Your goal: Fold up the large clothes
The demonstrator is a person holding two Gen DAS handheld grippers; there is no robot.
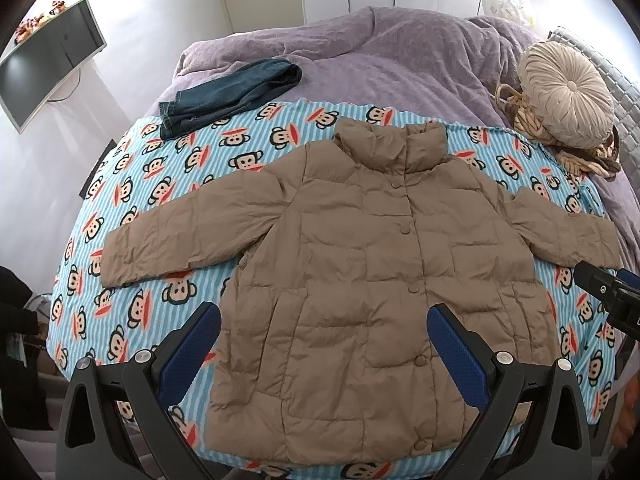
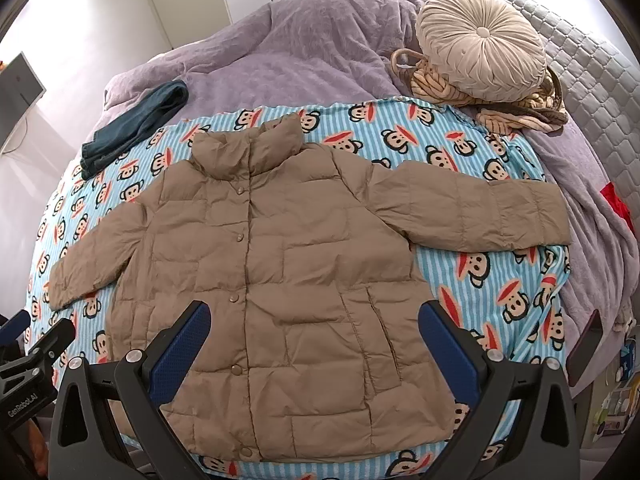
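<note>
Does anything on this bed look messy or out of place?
The tan puffer jacket lies flat, buttoned, sleeves spread. The odd bits: the jeans sit half on the monkey-print sheet, half on the purple blanket, and the round cushion perches on a rumpled striped cloth.

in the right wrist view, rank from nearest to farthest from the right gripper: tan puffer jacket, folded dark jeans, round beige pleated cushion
1. Tan puffer jacket, directly under the right gripper, centre.
2. Folded dark jeans, far left, at the monkey-print sheet's edge.
3. Round beige pleated cushion, far right.
</note>
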